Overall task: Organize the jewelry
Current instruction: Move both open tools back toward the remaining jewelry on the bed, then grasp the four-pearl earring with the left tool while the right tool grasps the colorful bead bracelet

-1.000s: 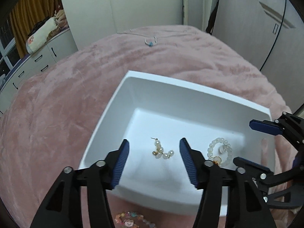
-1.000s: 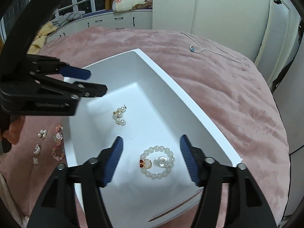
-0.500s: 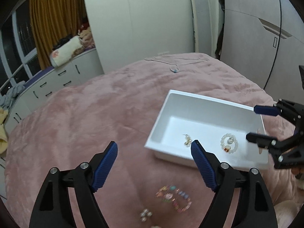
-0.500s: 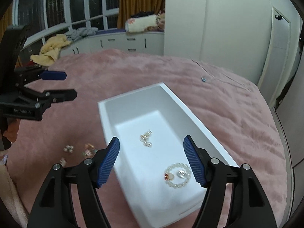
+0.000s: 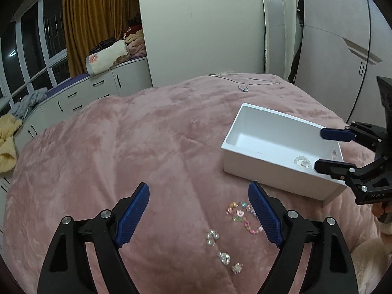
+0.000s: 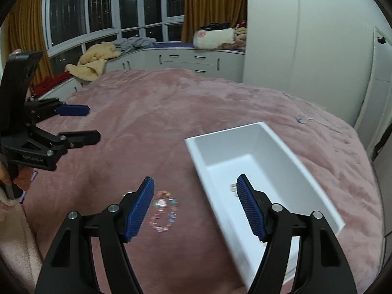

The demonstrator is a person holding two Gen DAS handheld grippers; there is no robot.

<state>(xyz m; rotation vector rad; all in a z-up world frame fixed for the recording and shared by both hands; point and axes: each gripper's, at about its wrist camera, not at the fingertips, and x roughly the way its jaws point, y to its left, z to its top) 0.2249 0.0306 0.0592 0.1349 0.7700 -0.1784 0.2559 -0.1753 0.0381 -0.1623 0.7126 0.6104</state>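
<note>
You are looking at a pink blanket (image 5: pixel 137 147) covering the bed. Mustard curtains (image 6: pixel 210 5) are hanging by the dark windows (image 6: pixel 103 2). A rolled floral quilt (image 5: pixel 107 55) and a yellow towel (image 6: pixel 94 61) are lying on white drawers (image 6: pixel 193 61).

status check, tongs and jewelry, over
Left tongs open, empty. Right tongs open, empty. Colorful bracelet, pearl earring and two small pieces on the blanket, outside the white box. Nothing blocking.
</note>
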